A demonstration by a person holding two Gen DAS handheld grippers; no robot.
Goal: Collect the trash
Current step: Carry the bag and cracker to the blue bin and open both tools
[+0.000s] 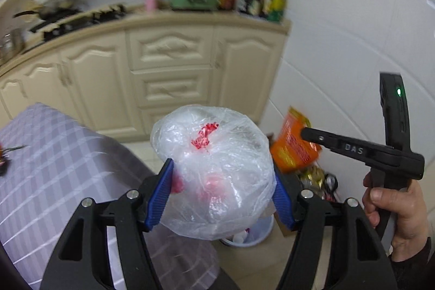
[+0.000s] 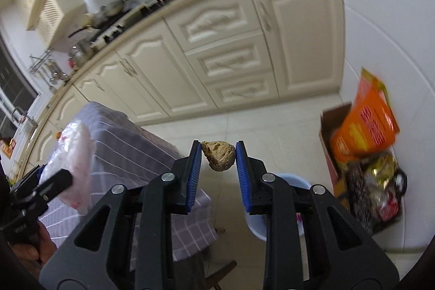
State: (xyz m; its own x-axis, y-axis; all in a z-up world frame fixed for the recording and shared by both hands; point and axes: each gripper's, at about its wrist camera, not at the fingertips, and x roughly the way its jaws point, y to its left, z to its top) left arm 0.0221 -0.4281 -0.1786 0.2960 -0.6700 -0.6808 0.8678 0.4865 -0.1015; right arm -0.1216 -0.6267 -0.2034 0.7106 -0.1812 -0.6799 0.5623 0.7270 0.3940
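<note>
Left gripper [image 1: 224,192] clamps plastic bag [image 1: 217,175], contents blurred, maybe wrappers; right gripper [image 2: 218,156] pinches brown lump [image 2: 218,155].

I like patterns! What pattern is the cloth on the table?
The tablecloth is grey-purple with white checked lines, clearest in the left wrist view.

1. The plastic bag [image 1: 214,181] sits between the pads of the left gripper [image 1: 224,197], above the bin [image 1: 255,238] on the floor.
2. The brown lump [image 2: 218,155] sits between the pads of the right gripper [image 2: 218,175].
3. The cloth-covered counter [image 1: 54,167] lies left of the bin.
4. The cabinets [image 1: 168,72] stand behind.
5. The box of packets [image 2: 361,154] stands right, by the wall.
</note>
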